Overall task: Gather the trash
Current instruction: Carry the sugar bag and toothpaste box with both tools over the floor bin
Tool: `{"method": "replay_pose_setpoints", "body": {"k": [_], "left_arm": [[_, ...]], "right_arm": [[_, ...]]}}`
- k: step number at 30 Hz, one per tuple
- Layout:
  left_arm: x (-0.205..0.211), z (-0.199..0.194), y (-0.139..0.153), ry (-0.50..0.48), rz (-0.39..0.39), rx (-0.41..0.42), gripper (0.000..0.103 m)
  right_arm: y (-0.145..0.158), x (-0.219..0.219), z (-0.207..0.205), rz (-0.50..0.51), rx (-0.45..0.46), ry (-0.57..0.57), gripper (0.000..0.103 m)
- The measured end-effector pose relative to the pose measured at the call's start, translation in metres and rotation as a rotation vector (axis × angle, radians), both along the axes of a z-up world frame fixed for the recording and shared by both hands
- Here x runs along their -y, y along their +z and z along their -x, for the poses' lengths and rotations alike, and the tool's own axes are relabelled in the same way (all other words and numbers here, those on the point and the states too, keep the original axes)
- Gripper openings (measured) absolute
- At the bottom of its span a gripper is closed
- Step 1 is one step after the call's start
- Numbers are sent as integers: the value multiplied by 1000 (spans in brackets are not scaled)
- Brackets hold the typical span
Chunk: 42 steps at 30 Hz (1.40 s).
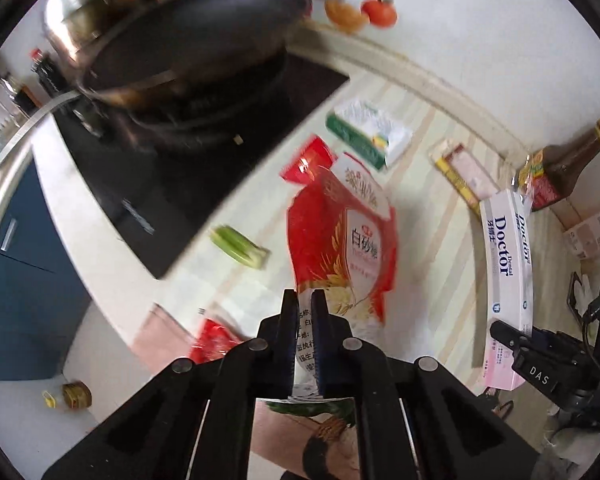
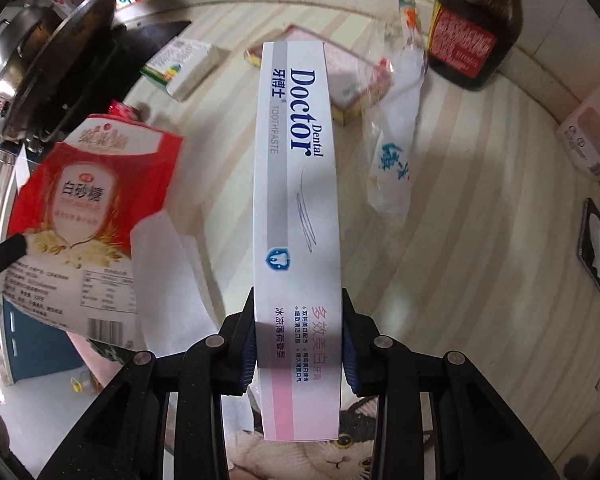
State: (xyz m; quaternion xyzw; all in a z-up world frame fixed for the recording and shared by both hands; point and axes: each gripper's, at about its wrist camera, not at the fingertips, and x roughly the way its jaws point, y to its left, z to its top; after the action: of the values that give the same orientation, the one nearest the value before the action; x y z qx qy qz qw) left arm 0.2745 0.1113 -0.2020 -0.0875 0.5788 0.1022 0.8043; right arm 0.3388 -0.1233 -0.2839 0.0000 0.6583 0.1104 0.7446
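Note:
My left gripper (image 1: 304, 300) is shut on the bottom edge of a red and white sugar bag (image 1: 340, 232) and holds it above the striped counter (image 1: 432, 264). The bag also shows in the right wrist view (image 2: 80, 208) at the left. My right gripper (image 2: 299, 300) is shut on a long white Doctor toothpaste box (image 2: 296, 168) and holds it lengthwise over the counter. In the left wrist view the box (image 1: 508, 264) and the right gripper (image 1: 512, 338) are at the right.
On the counter lie a green and white carton (image 1: 364, 132), a flat pink and yellow box (image 1: 464, 172), a clear plastic wrapper (image 2: 396, 152), a celery piece (image 1: 240, 246) and a dark sauce bottle (image 2: 472, 28). A wok (image 1: 188, 48) sits on the black hob.

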Motion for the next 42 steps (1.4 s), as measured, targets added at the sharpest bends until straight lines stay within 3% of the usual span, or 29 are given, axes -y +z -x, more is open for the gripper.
{"method": "replay_pose_setpoints", "body": {"k": [2, 12, 23, 32, 42], "left_arm": [[8, -14, 3, 16, -24, 23, 3], [0, 1, 43, 69, -178, 100, 3], [-15, 27, 94, 136, -195, 196, 2], [-65, 89, 125, 271, -193, 248, 2], [-135, 190, 113, 427, -189, 204, 2]], "right_arm": [[10, 0, 1, -3, 24, -1, 36], [55, -3, -1, -43, 113, 32, 36], [89, -36, 1, -116, 169, 97, 36], [118, -104, 25, -190, 199, 226, 36], [120, -206, 105, -218, 167, 386, 36]]}}
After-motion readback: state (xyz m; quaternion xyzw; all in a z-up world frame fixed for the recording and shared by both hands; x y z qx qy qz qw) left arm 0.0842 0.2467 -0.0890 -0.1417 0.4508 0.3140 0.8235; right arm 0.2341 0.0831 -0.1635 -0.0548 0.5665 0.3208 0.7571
